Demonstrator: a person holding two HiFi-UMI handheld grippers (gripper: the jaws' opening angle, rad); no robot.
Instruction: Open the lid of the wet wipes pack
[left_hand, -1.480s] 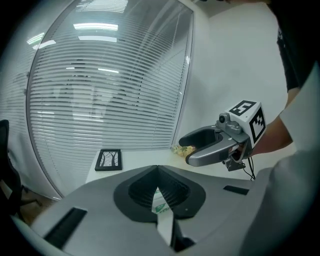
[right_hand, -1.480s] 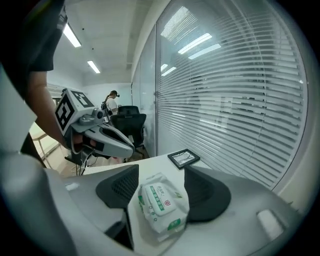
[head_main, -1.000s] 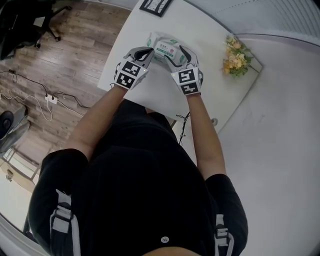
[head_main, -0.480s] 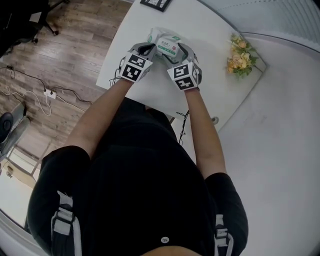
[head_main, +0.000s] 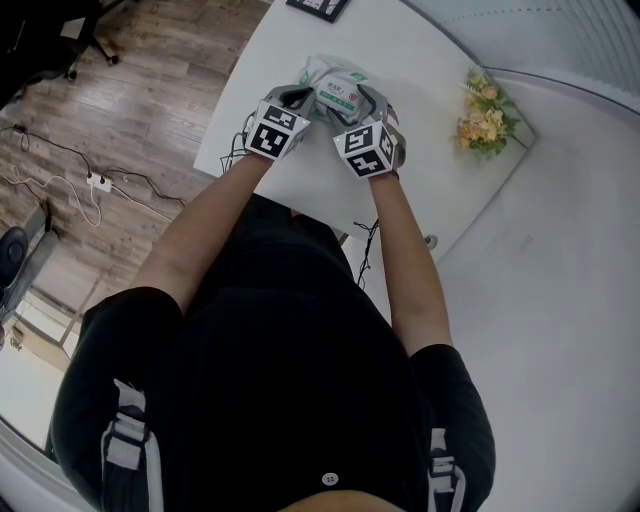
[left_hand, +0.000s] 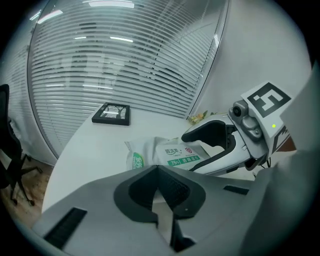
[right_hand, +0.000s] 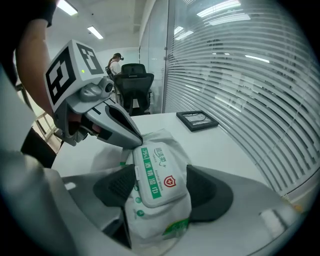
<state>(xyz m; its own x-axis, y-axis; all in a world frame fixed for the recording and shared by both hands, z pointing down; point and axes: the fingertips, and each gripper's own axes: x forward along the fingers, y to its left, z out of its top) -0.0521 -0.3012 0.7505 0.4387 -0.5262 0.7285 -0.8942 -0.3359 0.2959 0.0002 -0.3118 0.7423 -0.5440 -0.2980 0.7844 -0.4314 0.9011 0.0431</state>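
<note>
The wet wipes pack (head_main: 337, 92) lies on the white bench (head_main: 410, 55), between the two tools, its white lid (right_hand: 156, 172) facing up and lying flat, not lifted. The right tool (right_hand: 161, 189) is released: its jaws have just been opening and stand wide, with the near end of the pack between them and a dark pad (right_hand: 121, 184) close along each side of it. The left tool (left_hand: 158, 170) is clenched, its jaws meeting at the tips with nothing seen between them; in the right gripper view those tips rest at the far corner of the lid. A black picture frame (left_hand: 112, 113) lies flat further along the bench, well apart from the pack, and a small bunch of flowers (head_main: 483, 118) stands near the bench's right edge.
</note>
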